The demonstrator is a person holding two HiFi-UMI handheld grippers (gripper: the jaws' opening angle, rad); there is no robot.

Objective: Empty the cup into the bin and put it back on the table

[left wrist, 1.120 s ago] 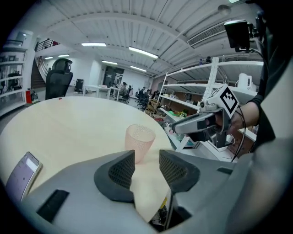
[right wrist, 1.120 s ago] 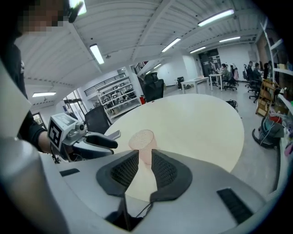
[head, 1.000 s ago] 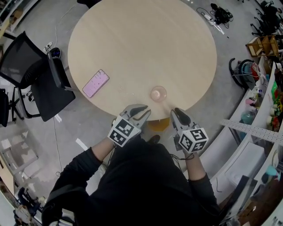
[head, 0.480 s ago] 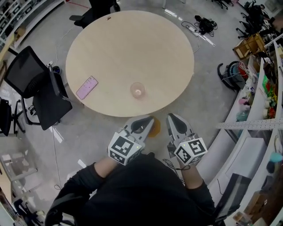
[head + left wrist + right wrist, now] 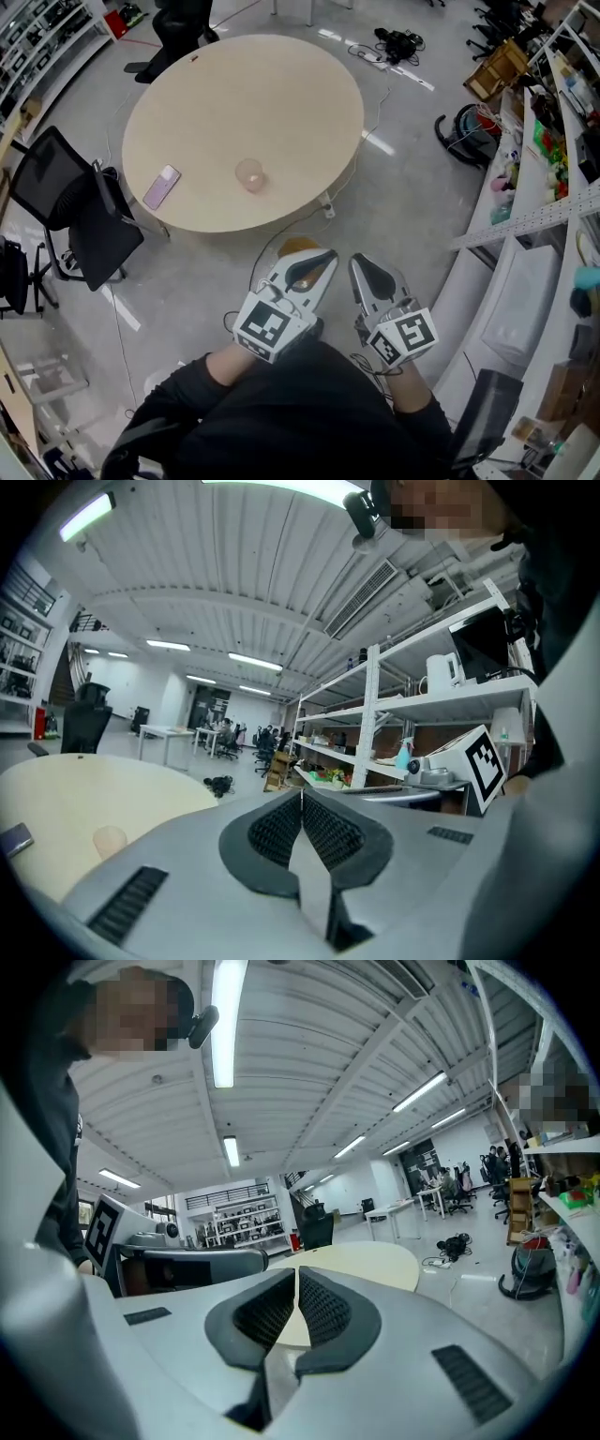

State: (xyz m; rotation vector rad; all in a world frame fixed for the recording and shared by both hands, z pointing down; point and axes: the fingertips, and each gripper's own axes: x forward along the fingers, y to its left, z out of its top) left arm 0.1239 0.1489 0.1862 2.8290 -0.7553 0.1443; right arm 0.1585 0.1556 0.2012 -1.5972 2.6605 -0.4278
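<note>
A clear pinkish cup (image 5: pixel 249 174) stands upright on the round beige table (image 5: pixel 281 94), near its front edge and well ahead of me. In the left gripper view the cup (image 5: pixel 110 841) shows small at the lower left. My left gripper (image 5: pixel 322 256) and right gripper (image 5: pixel 360 263) hang side by side over the grey floor, short of the table, both shut with nothing between the jaws. An orange-brown bin (image 5: pixel 296 246) sits on the floor just beyond the left gripper, partly hidden by it. The right gripper view shows its shut jaws pointing toward the table (image 5: pixel 375 1260).
A pink phone (image 5: pixel 161 187) lies on the table left of the cup. A black office chair (image 5: pixel 89 211) stands at the table's left. Shelving (image 5: pixel 553 141) with clutter lines the right side, with a vacuum cleaner (image 5: pixel 464 127) and floor cables (image 5: pixel 398 42) beyond the table.
The person has backed away from the table, so cup and table now lie farther ahead. Both grippers have closed and moved from the table's edge to over the floor.
</note>
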